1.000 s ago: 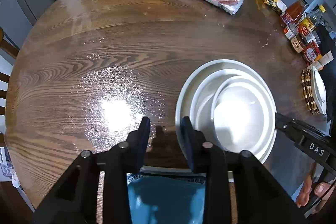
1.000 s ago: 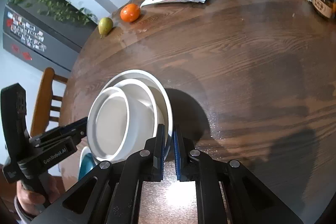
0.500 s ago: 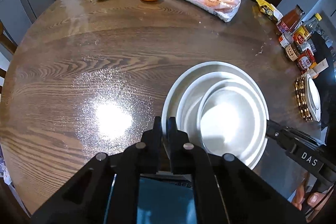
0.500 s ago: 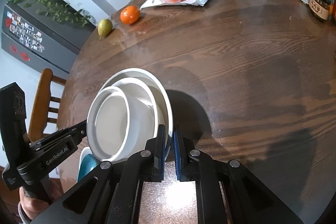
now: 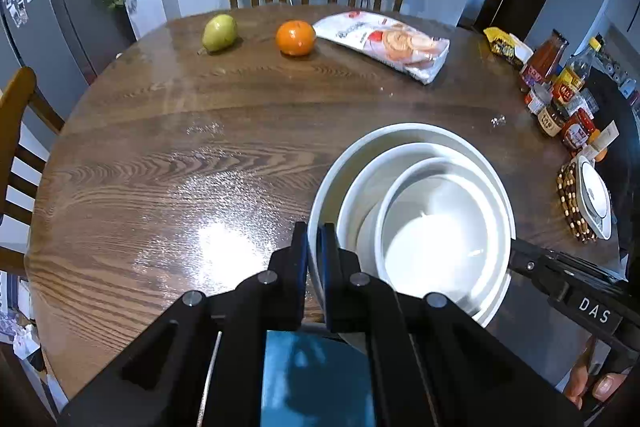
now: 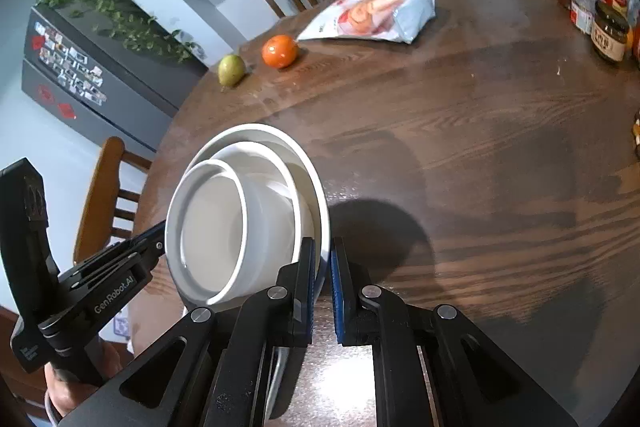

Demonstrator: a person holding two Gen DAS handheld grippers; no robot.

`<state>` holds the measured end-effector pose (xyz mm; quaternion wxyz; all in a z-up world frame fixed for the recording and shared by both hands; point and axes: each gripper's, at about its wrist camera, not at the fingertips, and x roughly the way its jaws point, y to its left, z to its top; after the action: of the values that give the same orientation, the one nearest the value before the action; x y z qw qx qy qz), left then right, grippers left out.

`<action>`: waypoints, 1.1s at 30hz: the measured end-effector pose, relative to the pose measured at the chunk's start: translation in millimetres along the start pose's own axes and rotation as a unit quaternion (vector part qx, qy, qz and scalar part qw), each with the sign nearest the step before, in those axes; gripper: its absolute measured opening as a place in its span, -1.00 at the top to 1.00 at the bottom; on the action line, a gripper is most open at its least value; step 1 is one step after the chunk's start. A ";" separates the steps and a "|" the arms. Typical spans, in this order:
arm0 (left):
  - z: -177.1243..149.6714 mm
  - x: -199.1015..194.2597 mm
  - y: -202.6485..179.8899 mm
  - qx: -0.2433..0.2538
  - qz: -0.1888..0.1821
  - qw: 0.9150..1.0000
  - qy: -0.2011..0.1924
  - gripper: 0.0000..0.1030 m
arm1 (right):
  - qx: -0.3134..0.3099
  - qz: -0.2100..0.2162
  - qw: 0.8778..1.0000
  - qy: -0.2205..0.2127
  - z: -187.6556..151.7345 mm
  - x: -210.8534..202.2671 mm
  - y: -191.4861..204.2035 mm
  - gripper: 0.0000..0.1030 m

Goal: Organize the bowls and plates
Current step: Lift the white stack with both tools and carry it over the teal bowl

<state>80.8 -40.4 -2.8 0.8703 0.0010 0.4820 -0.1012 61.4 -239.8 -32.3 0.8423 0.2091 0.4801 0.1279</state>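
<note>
Clamping opposite rims at nine and three o'clock, the left gripper (image 5: pixel 313 243) and right gripper (image 6: pixel 323 259) should keep the nested white dishes (image 5: pixel 412 211) level above the table (image 5: pixel 160 155).

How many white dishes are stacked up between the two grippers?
3. A big plate is at the bottom, a wide bowl sits in it, and a smaller bowl sits inside that. Something blue peeks out underneath, so more may be hidden.
</note>
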 end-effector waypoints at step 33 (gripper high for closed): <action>-42.7 -51.6 33.9 -0.020 0.045 0.998 -0.034 0.97 | -0.046 0.023 0.999 0.010 -38.0 -13.0 55.0 0.78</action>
<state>24.4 6.0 14.3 0.8898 0.0013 0.4533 -0.0524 21.3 -188.1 -13.5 0.8428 0.1800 0.4774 0.1714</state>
